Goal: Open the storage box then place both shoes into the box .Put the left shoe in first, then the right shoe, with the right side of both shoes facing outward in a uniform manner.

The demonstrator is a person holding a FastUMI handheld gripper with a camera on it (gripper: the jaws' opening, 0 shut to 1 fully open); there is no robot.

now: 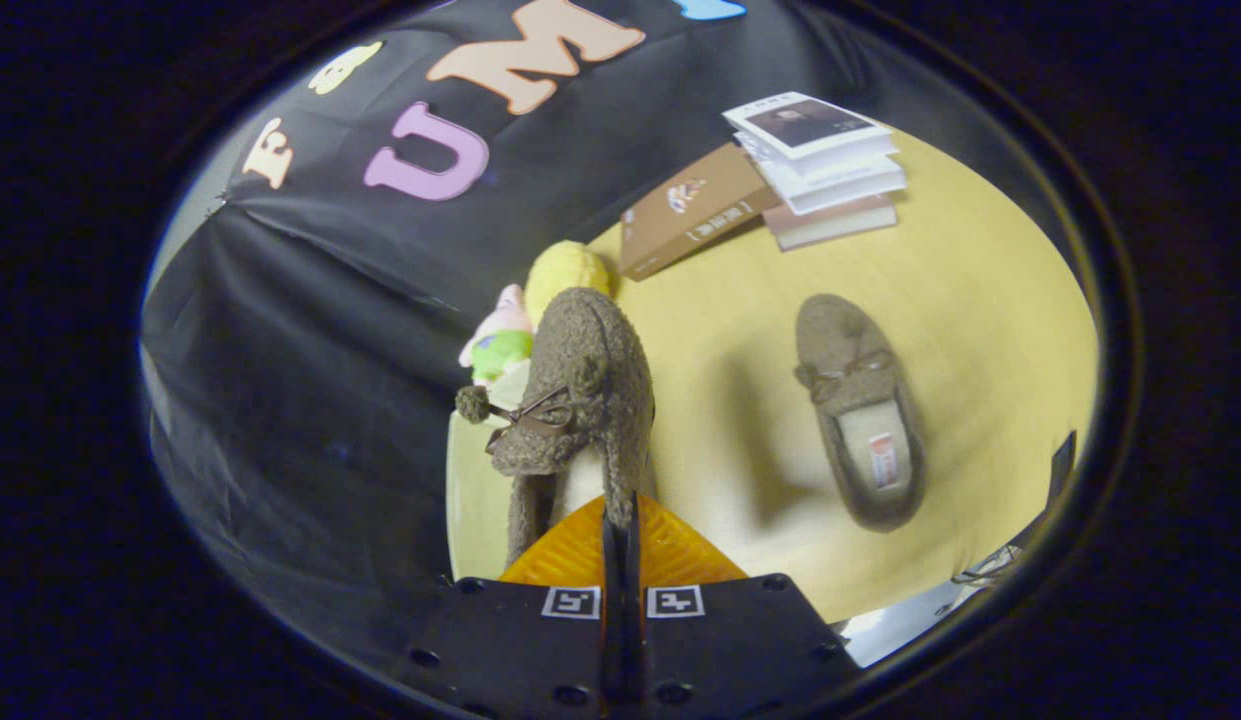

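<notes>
Fingers (620, 530) pinched tight on heel rim of fuzzy slipper (580, 400) — lifted at frame centre, toe hanging away. Second slipper (860, 410) lies right of centre on yellow table (980, 300). Soft, light, floppy — heel collar looks like surest hold.

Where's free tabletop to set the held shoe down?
Fingers are shut on the held shoe. Bare table lies between it and the other shoe, also between that shoe and the books. Crowded by the plush toys at the table edge.
</notes>
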